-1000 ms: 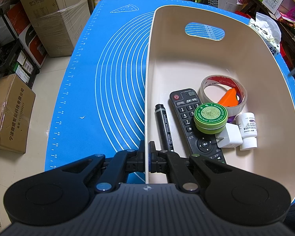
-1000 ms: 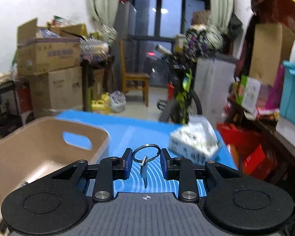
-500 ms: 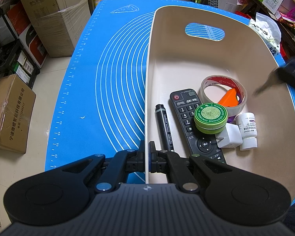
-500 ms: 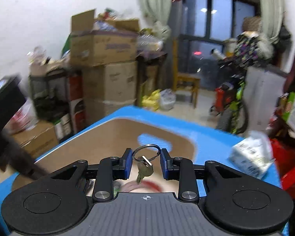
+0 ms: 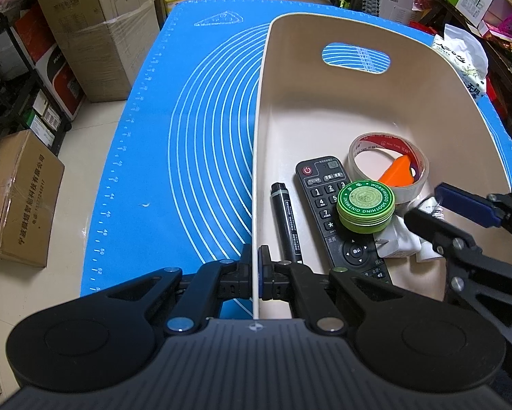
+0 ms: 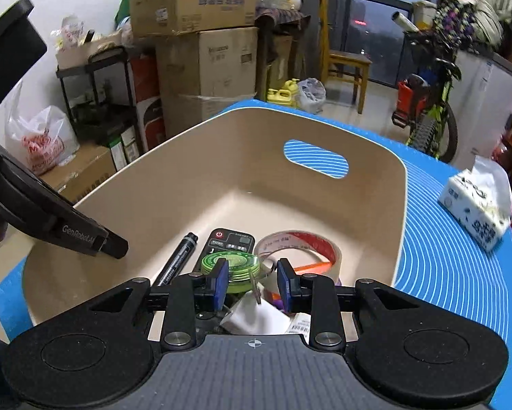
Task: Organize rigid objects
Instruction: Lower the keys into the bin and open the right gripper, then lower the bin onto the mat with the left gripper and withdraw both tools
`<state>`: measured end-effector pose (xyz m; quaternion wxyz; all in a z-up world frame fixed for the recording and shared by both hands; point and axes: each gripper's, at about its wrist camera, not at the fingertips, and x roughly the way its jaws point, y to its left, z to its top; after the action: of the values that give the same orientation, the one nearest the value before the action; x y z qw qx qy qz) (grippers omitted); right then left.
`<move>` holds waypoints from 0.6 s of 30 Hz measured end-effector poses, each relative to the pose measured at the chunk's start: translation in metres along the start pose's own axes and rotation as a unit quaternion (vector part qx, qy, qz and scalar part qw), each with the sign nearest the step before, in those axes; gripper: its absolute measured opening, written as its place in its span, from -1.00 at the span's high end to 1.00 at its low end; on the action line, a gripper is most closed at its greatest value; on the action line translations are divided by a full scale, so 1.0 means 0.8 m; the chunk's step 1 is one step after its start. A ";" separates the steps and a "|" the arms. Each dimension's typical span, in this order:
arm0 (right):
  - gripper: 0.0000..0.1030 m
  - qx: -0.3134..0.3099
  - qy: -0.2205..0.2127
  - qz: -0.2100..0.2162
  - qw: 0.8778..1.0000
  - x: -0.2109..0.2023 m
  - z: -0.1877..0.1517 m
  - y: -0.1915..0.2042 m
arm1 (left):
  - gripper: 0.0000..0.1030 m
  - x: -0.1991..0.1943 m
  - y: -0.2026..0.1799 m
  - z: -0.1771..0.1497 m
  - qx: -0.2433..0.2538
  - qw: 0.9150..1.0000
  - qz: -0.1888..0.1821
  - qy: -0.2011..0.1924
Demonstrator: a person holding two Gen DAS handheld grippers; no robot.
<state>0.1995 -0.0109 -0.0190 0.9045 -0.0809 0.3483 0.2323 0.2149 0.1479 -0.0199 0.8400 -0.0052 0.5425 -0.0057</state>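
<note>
Left view: my left gripper (image 5: 255, 270) is clamped on the bin (image 5: 324, 102) wall's near rim, steadying it.

Right view: my right gripper (image 6: 252, 282) hangs over the bin's near end, jaws opening; the key (image 6: 256, 285) dangles between them, long axis downward, pads clear of it.

Beige bin (image 5: 427, 78) on blue mat (image 5: 201, 130) with white curved lines; green round tin (image 5: 365, 210); black remote (image 5: 324, 201).
</note>
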 end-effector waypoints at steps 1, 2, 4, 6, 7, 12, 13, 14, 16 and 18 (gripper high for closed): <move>-0.23 0.008 -0.005 -0.001 1.000 -0.004 0.000 0.000 | 0.84 -0.002 0.000 0.000 -0.002 1.000 0.002 -0.002; -0.30 0.016 -0.010 -0.004 1.000 -0.011 0.000 -0.002 | 0.65 -0.003 0.001 0.000 -0.004 1.000 0.005 -0.003; -0.41 0.031 -0.021 0.000 0.999 -0.028 0.000 -0.005 | 0.06 -0.008 0.002 0.000 -0.010 1.000 0.012 -0.010; -0.50 0.045 -0.025 -0.006 0.999 -0.045 0.001 -0.009 | -0.23 -0.018 0.001 -0.001 -0.012 0.999 0.024 -0.029; -0.57 0.053 -0.027 -0.010 0.998 -0.053 0.001 -0.013 | -0.24 -0.024 0.000 0.000 -0.013 0.999 0.026 -0.038; -0.80 0.097 -0.036 -0.027 0.994 -0.097 -0.002 -0.034 | -0.43 -0.060 -0.017 -0.003 -0.006 0.997 0.023 -0.075; -0.81 0.103 -0.036 -0.031 0.994 -0.105 -0.003 -0.037 | -0.43 -0.067 -0.023 -0.005 -0.002 0.996 0.027 -0.081; -0.81 0.110 -0.035 -0.034 0.993 -0.113 -0.004 -0.041 | -0.44 -0.075 -0.028 -0.007 0.002 0.996 0.029 -0.089; -0.82 0.124 -0.035 -0.037 0.991 -0.128 -0.009 -0.048 | -0.46 -0.090 -0.035 -0.012 0.001 0.994 0.031 -0.100; -0.82 0.132 -0.036 -0.040 0.990 -0.142 -0.013 -0.052 | -0.46 -0.105 -0.040 -0.018 -0.004 0.993 0.032 -0.110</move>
<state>0.1394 -0.0920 0.0490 0.9278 0.0333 0.3398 0.1505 0.1668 0.1168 0.0511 0.8943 0.0080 0.4467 0.0243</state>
